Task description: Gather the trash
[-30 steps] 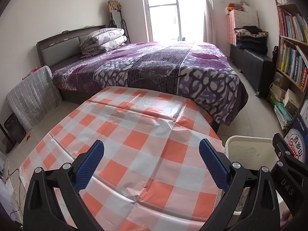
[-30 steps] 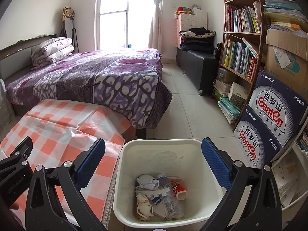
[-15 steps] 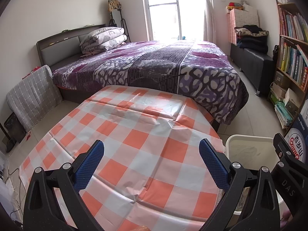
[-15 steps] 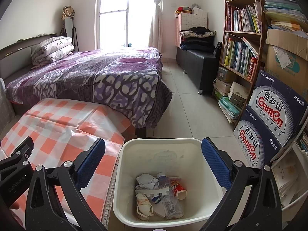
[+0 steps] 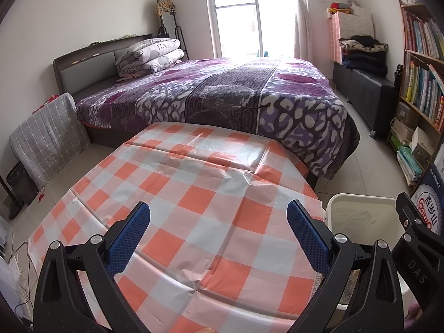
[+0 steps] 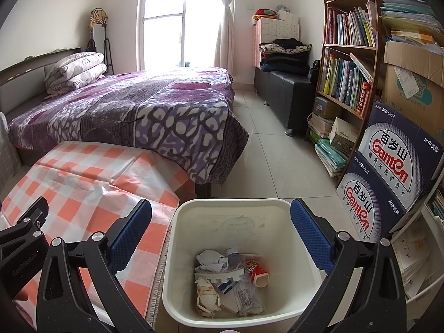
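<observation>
A white trash bin (image 6: 236, 216) stands on the floor right of the table; it also shows in the left wrist view (image 5: 360, 213). Inside lie crumpled paper (image 6: 211, 258), a clear plastic bottle (image 6: 244, 291), a red cup (image 6: 258, 272) and other scraps. My right gripper (image 6: 220, 233) is open and empty, held above the bin. My left gripper (image 5: 217, 236) is open and empty above the table with the orange-and-white checked cloth (image 5: 194, 194), which carries no trash in view.
A bed with a purple cover (image 5: 222, 97) stands behind the table. A bookshelf (image 6: 349, 63) and stacked water cartons (image 6: 388, 172) line the right wall. A dark bench with folded clothes (image 6: 285, 83) sits beyond. Tiled floor (image 6: 272, 161) lies between bed and shelf.
</observation>
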